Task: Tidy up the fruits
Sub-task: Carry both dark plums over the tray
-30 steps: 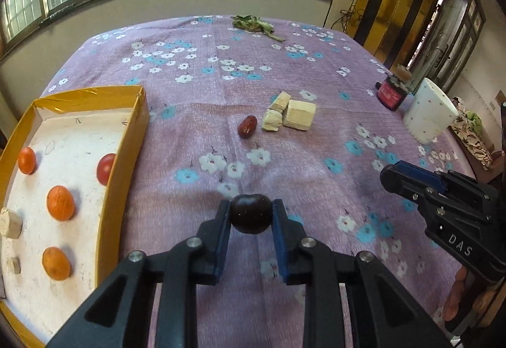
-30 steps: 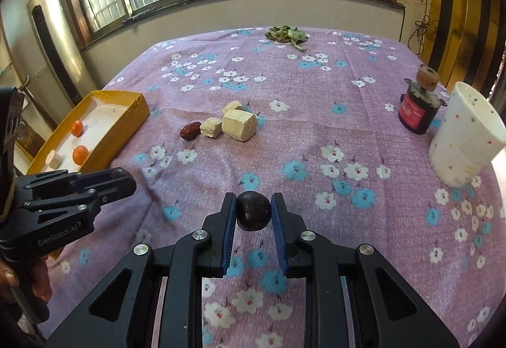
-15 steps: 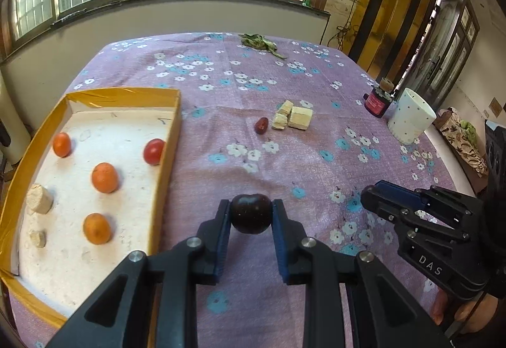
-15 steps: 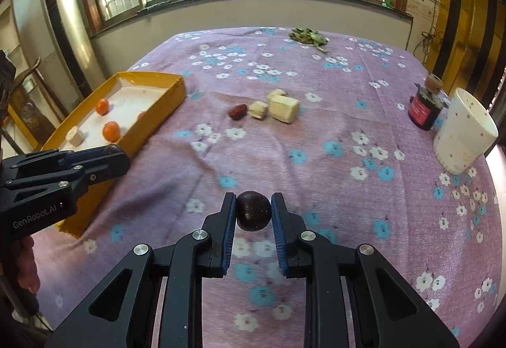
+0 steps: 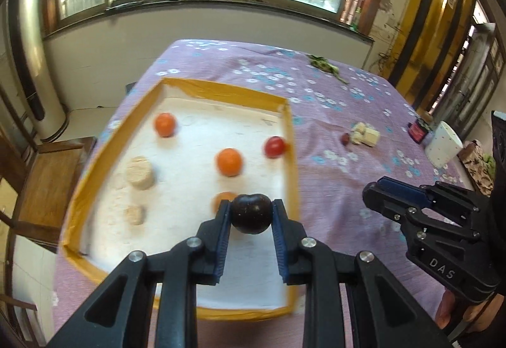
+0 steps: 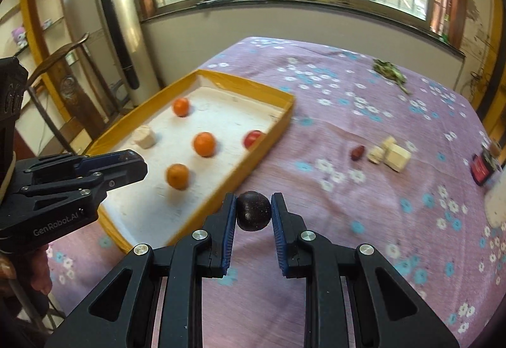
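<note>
Here two grippers each pinch one dark round fruit between blue pads. The left gripper [image 5: 250, 215] holds its dark plum [image 5: 250, 213] above the near right part of a yellow-rimmed tray [image 5: 292, 158]; the fruit's dimple faces up, and it has no clear long axis. The right gripper [image 6: 253, 212] clamps a second dark fruit [image 6: 253, 210] just right of the tray's near edge, over the purple flowered tabletop [image 6: 363, 221].

Inside the tray lie three oranges [image 6: 204, 144], one red tomato [image 6: 252, 138] by the right wall, and two pale round pieces [image 5: 140, 172] on the left.

Farther right on the cloth sit one red date [image 6: 357, 152], pale blocks [image 6: 393, 155] touching one another, a dark jar [image 5: 417, 132] and a white cup [image 5: 444, 144].
</note>
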Demonstrator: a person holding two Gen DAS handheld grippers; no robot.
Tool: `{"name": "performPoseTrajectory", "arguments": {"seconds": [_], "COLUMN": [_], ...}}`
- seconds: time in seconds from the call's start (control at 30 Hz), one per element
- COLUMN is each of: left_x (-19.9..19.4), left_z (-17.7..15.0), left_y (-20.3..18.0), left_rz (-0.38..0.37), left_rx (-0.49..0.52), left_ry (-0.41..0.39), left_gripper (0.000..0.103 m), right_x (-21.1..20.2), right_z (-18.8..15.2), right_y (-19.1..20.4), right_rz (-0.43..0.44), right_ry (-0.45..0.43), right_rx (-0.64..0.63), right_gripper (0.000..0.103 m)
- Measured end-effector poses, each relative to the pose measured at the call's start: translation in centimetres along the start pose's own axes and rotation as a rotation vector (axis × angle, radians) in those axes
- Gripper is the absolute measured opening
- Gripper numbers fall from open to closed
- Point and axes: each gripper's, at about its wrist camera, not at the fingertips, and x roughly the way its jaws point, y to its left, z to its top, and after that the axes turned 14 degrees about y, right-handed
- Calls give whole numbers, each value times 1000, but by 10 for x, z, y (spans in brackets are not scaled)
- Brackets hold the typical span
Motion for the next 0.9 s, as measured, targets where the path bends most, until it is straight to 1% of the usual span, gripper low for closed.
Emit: {"name": "performPoseTrajectory", "arguments": {"seconds": [0.1,0.23,0.37,0.47,0.63,0.9], "left_x": [-2,1,11,19,29,42], "left_z": [-6,-15,-22,-26,-26,-23], "left_y": [24,52,70,77,81,85], "left_rz": [35,58,73,66,64,66], "left_rx": [-26,-61,-88,-103,-97,-85], "left_ry": [1,18,46,70,89,115], "left_gripper": [28,28,28,28,28,28], "right_x": [8,24,45,61,81,94], "right_z": [9,17,20,18,16,15], "right_y": [26,57,81,93,99,92], "right_rz": [22,48,77,72,78,71], "right_ry": [7,31,77,107,154,184], "right_rx": [-41,-93,-122,-135,-130,-112], "right_gripper": [21,21,21,21,21,22]}}
